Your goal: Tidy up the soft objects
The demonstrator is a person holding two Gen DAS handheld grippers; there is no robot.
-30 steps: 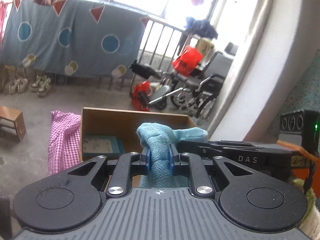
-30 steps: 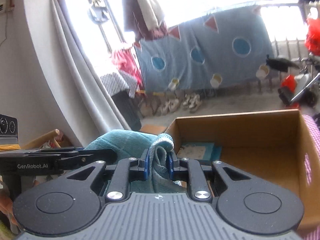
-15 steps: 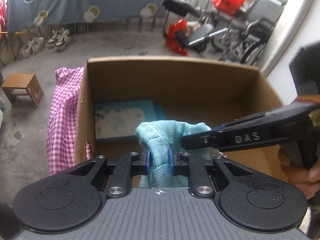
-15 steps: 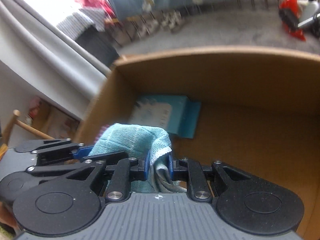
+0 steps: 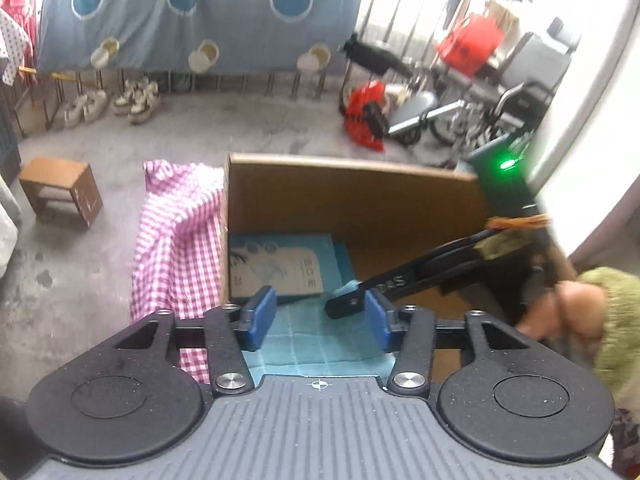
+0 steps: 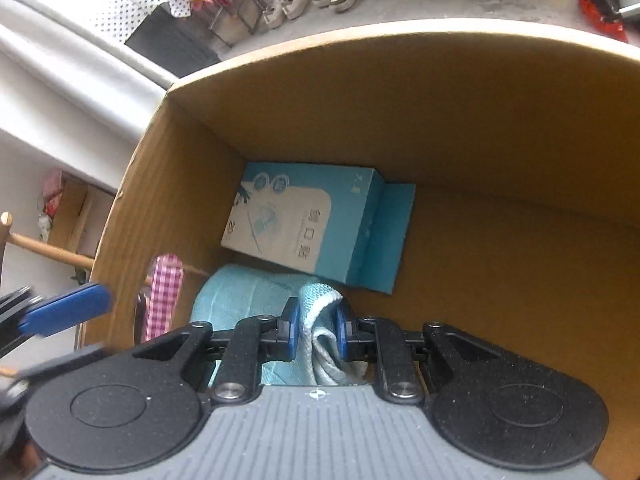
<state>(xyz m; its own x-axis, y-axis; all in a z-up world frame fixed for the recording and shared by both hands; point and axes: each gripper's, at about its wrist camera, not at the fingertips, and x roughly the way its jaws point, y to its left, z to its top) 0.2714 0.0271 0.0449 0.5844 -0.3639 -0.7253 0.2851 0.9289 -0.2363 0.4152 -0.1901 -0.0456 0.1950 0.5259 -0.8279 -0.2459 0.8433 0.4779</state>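
While lowered over the brown cardboard box [image 5: 360,196], left gripper [image 5: 316,316] just opened, pads clear of the folded light-blue towel [image 5: 312,344] lying beneath inside the box. Right-wrist view: right gripper [image 6: 316,332] clamped on a towel corner [image 6: 320,300] (risk: dragging the fold undone if lifted unreleased).

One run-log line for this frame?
stage: placing | left gripper: jaws just opened, off teal cloth | right gripper: shut on cloth | cloth: in cardboard box
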